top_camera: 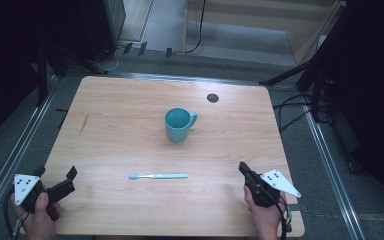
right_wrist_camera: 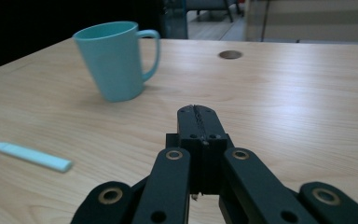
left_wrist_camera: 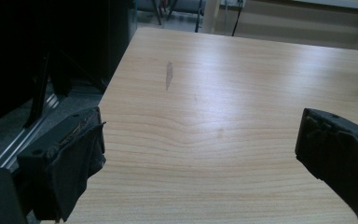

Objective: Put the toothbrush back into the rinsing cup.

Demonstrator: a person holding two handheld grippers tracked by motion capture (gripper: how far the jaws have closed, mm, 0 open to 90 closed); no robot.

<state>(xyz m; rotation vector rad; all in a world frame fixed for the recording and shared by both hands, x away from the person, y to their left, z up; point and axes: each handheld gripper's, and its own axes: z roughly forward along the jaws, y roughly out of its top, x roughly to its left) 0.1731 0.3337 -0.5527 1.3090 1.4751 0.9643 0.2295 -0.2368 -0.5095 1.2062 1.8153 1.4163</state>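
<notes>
Both grippers sit at the near edge of the table (top_camera: 130,100), one by each near corner, each held in a hand. On the left gripper (top_camera: 64,186), the jaws stand wide apart with bare wood between them, plain in the left gripper view (left_wrist_camera: 200,154). On the right gripper (top_camera: 244,170), the jaws are pressed together on nothing, as the right gripper view (right_wrist_camera: 198,114) shows along their seam.

Between the two, near the middle of the near edge, the toothbrush (top_camera: 158,176) lies flat, parallel to that edge, its head toward the left and its handle end toward the right. Well behind it, about the table's centre, the cup (top_camera: 178,125) stands upright, mouth up, handle turned toward the right edge. Neither gripper touches either thing.

The likely job is to put the brush into the cup, and the step in hand looks like the first reach. The right gripper is pointed roughly toward the cup, with the brush handle (right_wrist_camera: 32,157) off to its left; its jaws would have to part before it comes down. A thin handle lying flat on wood is awkward: approach from above, jaws across the handle, grip near the middle so it does not tip. The left gripper could steady the cup against a knock.
</notes>
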